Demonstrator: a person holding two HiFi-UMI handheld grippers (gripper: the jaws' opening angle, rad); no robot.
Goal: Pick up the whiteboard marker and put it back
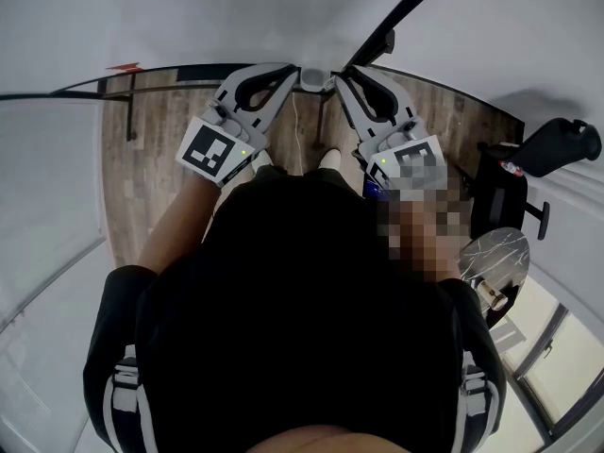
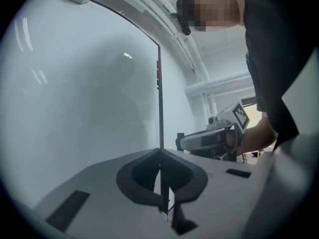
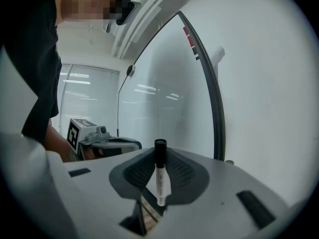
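- A person in a black shirt (image 1: 302, 319) fills the lower head view, with both forearms reaching forward.
- The left hand (image 1: 184, 206) holds the left gripper (image 1: 283, 75). Its marker cube (image 1: 215, 149) faces up.
- In the left gripper view its jaws are closed flat together with only a thin seam between the pads, and nothing sits in them.
- The right gripper (image 1: 347, 75) is held just beside the left one, and their tips are near each other but apart.
- The right jaws stand narrow, clamped on the marker (image 3: 160, 178).
- The marker stands upright between the ribbed pads (image 3: 182, 171), with its black cap (image 3: 160, 151) on top and the white barrel below. The lower end pokes out under the pads.
- Past both grippers stands the whiteboard (image 3: 164, 83), close in front and well lit, with a dark frame (image 3: 215, 108) along its edge.
- A small red mark (image 3: 189, 36) sits near the top of that frame.
- Under the grippers lies a wooden floor (image 1: 160, 159), and the person's shoes (image 1: 328, 159) show between the arms.
- Farther to the right are a round marble table (image 1: 495, 253) and a black chair (image 1: 557, 144).
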